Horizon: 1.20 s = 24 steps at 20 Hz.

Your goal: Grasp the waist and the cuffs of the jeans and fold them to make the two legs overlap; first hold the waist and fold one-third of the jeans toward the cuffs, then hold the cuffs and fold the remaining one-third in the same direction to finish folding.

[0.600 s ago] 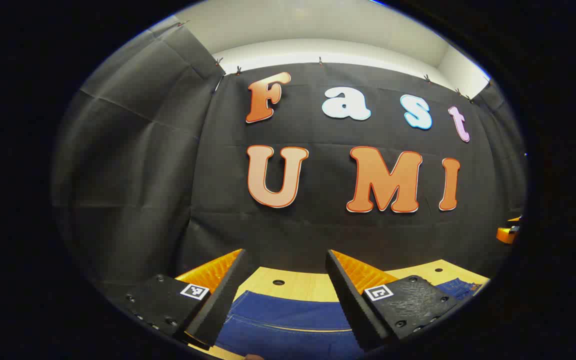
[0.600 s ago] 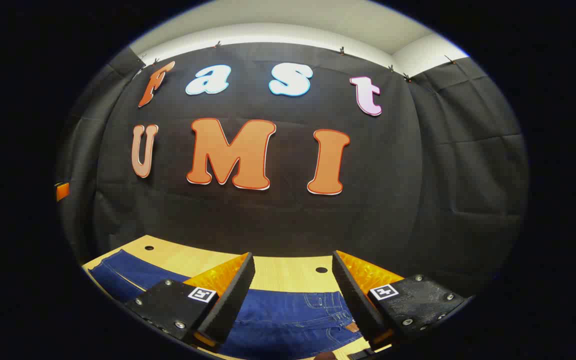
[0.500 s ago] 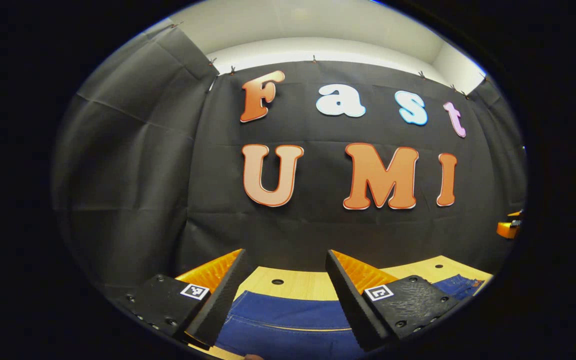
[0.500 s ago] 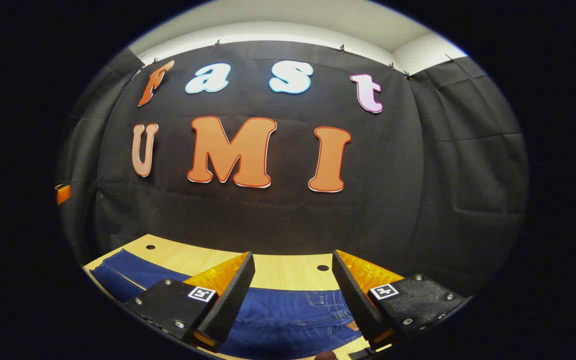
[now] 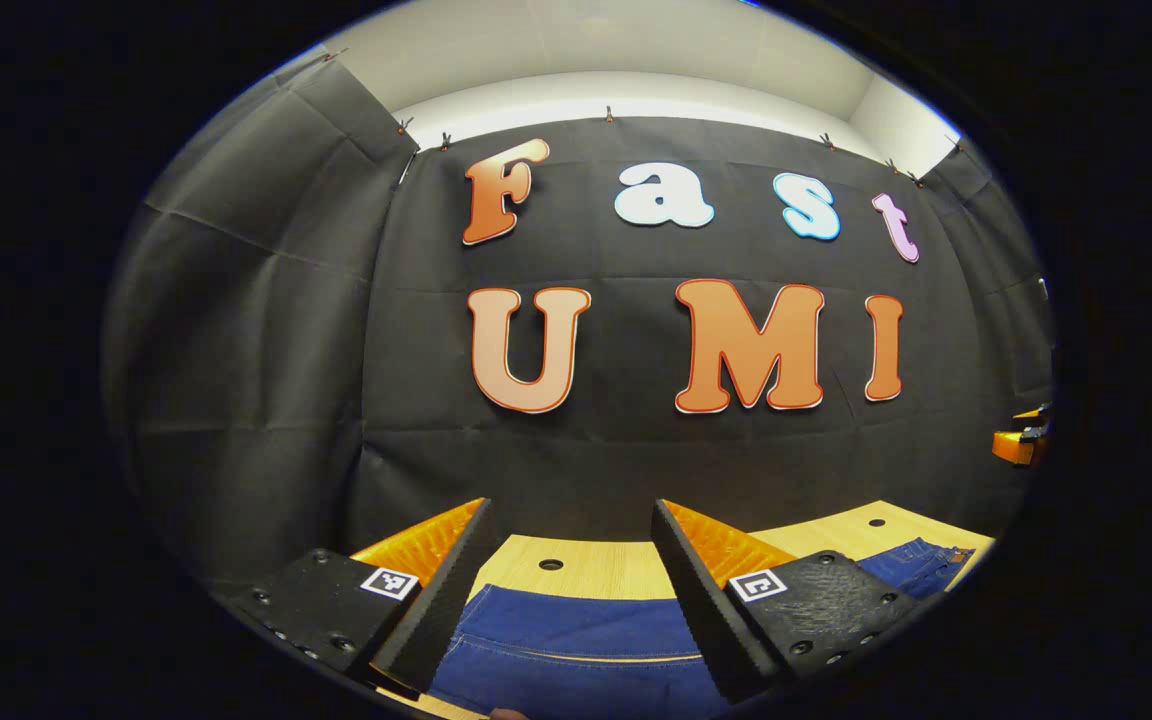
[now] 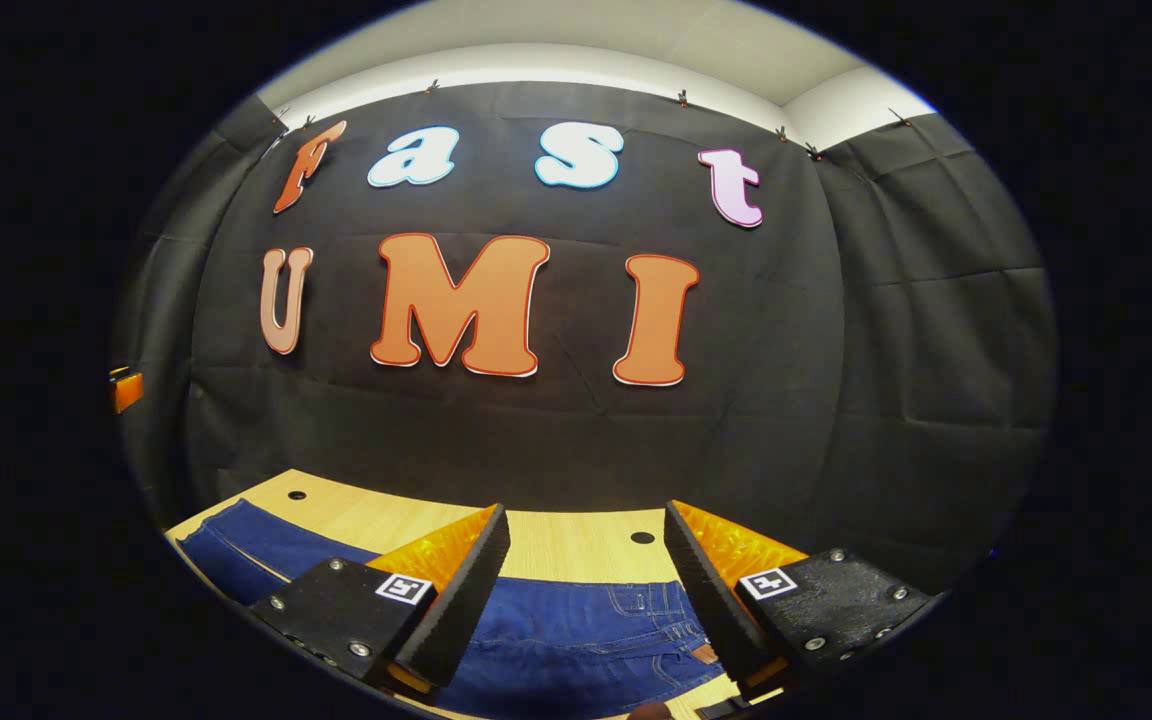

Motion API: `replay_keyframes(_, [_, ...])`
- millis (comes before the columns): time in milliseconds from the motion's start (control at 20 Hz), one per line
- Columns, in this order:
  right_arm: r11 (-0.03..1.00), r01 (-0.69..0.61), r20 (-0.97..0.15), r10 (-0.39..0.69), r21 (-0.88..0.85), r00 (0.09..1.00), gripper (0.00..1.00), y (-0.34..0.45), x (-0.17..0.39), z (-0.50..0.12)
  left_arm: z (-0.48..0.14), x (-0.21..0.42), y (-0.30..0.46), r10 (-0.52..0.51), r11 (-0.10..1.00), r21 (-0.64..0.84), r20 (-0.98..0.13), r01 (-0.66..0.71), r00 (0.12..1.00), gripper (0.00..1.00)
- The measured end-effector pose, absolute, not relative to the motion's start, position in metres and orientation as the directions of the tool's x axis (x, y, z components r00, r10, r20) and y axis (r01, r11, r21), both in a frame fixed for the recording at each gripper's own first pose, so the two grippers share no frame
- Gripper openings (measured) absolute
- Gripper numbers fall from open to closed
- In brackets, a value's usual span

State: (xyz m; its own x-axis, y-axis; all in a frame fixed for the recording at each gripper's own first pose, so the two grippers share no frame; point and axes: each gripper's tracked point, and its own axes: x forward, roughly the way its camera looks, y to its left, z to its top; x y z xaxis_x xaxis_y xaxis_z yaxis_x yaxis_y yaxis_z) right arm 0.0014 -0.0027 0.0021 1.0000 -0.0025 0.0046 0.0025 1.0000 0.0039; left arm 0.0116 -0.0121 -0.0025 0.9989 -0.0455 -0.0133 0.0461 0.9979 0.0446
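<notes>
In the left gripper view the left tool point(image 5: 571, 590) has its two fingers spread well apart, nothing between them, and it hangs above the near part of the blue jeans point(image 5: 576, 650). The denim lies flat on the light wooden desk point(image 5: 586, 565), below and just ahead of the fingertips; a line of pale stitching runs across the cloth between the two fingers. Farther to the right in that view another patch of the jeans appears at the desk's edge, and beyond it a small part of the other tool can be made out.

In the right gripper view the right tool point(image 6: 586, 590) is likewise spread wide and grips nothing. The jeans point(image 6: 576, 640) lie under it on the desk point(image 6: 576, 540), the end with pocket stitching and belt loops showing between and just below the fingers, while the rest of the denim stretches away to the left along the desk. Round holes mark the desk top behind the cloth.
</notes>
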Motion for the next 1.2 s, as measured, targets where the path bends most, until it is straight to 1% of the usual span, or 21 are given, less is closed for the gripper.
replay_keyframes(100, [1.000, 0.001, -0.001, -0.001, 0.003, 1.000, 0.96, -0.002, 0.002, 0.000, -0.005, 0.013, -0.015, -0.055, 0.998, 0.041, -0.019, 0.056, 0.998, 0.97])
replay_keyframes(150, [1.000, -0.003, -0.002, 0.003, 0.003, 1.000, 0.96, -0.001, 0.003, 0.000, -0.005, 0.015, -0.015, -0.058, 0.997, 0.046, -0.021, 0.059, 0.998, 0.95])
replay_keyframes(200, [1.000, -0.006, -0.004, 0.006, 0.002, 1.000, 0.96, -0.001, 0.003, 0.000, -0.006, 0.016, -0.015, -0.058, 0.997, 0.053, -0.021, 0.059, 0.998, 0.97])
replay_keyframes(250, [1.000, -0.010, -0.006, 0.010, -0.001, 1.000, 0.96, -0.001, 0.003, 0.000, -0.006, 0.018, -0.015, -0.057, 0.996, 0.060, -0.023, 0.059, 0.998, 0.97])
replay_keyframes(300, [1.000, -0.014, -0.009, 0.014, -0.003, 1.000, 1.00, 0.000, 0.003, -0.002, -0.007, 0.019, -0.016, -0.058, 0.996, 0.064, -0.025, 0.059, 0.998, 0.97])
replay_keyframes(350, [1.000, -0.017, -0.012, 0.017, -0.006, 1.000, 1.00, 0.001, 0.005, -0.003, -0.007, 0.018, -0.018, -0.060, 0.996, 0.066, -0.028, 0.062, 0.998, 0.97])
replay_keyframes(400, [1.000, -0.018, -0.017, 0.018, -0.008, 1.000, 0.96, 0.002, 0.005, -0.003, -0.008, 0.019, -0.019, -0.063, 0.996, 0.069, -0.029, 0.064, 0.998, 0.97])
replay_keyframes(450, [1.000, -0.019, -0.021, 0.019, -0.009, 1.000, 0.96, 0.004, 0.007, -0.005, -0.009, 0.020, -0.021, -0.065, 0.995, 0.078, -0.032, 0.068, 0.997, 0.95])
replay_keyframes(500, [1.000, -0.020, -0.024, 0.020, -0.006, 1.000, 0.96, 0.005, 0.009, -0.005, -0.011, 0.018, -0.021, -0.066, 0.993, 0.092, -0.035, 0.069, 0.997, 0.97])
replay_keyframes(650, [1.000, -0.028, -0.034, 0.028, 0.013, 0.999, 0.96, 0.006, 0.011, -0.009, -0.016, 0.017, -0.024, -0.087, 0.981, 0.171, -0.046, 0.093, 0.995, 0.95])
replay_keyframes(750, [0.999, -0.032, -0.046, 0.033, 0.021, 0.998, 0.96, 0.008, 0.011, -0.014, -0.031, 0.017, -0.026, -0.115, 0.964, 0.231, -0.079, 0.131, 0.990, 1.00])
replay_keyframes(800, [0.999, -0.036, -0.052, 0.037, 0.024, 0.998, 0.96, 0.010, 0.012, -0.018, -0.042, 0.017, -0.025, -0.122, 0.952, 0.268, -0.103, 0.146, 0.987, 1.00])
replay_keyframes(850, [0.999, -0.040, -0.058, 0.042, 0.027, 0.997, 0.96, 0.012, 0.013, -0.020, -0.051, 0.014, -0.019, -0.123, 0.932, 0.325, -0.129, 0.159, 0.984, 1.00])
replay_keyframes(900, [0.998, -0.046, -0.065, 0.048, 0.030, 0.997, 0.96, 0.015, 0.013, -0.024, -0.063, 0.011, -0.014, -0.124, 0.904, 0.390, -0.158, 0.177, 0.980, 0.98])
replay_keyframes(950, [0.998, -0.053, -0.074, 0.055, 0.032, 0.996, 0.96, 0.017, 0.015, -0.027, -0.075, 0.006, -0.010, -0.129, 0.867, 0.454, -0.195, 0.206, 0.972, 1.00])
replay_keyframes(1000, [0.998, -0.058, -0.083, 0.061, 0.036, 0.995, 0.96, 0.019, 0.016, -0.032, -0.093, 0.001, -0.008, -0.139, 0.823, 0.513, -0.237, 0.245, 0.962, 1.00])
replay_keyframes(1050, [0.997, -0.063, -0.093, 0.067, 0.041, 0.993, 0.96, 0.022, 0.016, -0.036, -0.111, -0.005, -0.005, -0.144, 0.772, 0.567, -0.282, 0.286, 0.949, 1.00])
replay_keyframes(1100, [0.996, -0.070, -0.103, 0.074, 0.047, 0.992, 0.96, 0.024, 0.016, -0.041, -0.135, -0.009, -0.003, -0.142, 0.711, 0.622, -0.327, 0.326, 0.934, 0.98])
replay_keyframes(1150, [0.996, -0.075, -0.111, 0.080, 0.054, 0.991, 0.96, 0.027, 0.017, -0.044, -0.154, -0.013, -0.003, -0.147, 0.642, 0.669, -0.372, 0.374, 0.917, 1.00])
replay_keyframes(1200, [0.995, -0.080, -0.117, 0.086, 0.060, 0.989, 0.96, 0.029, 0.016, -0.048, -0.179, -0.017, -0.007, -0.154, 0.566, 0.703, -0.424, 0.431, 0.893, 0.98])
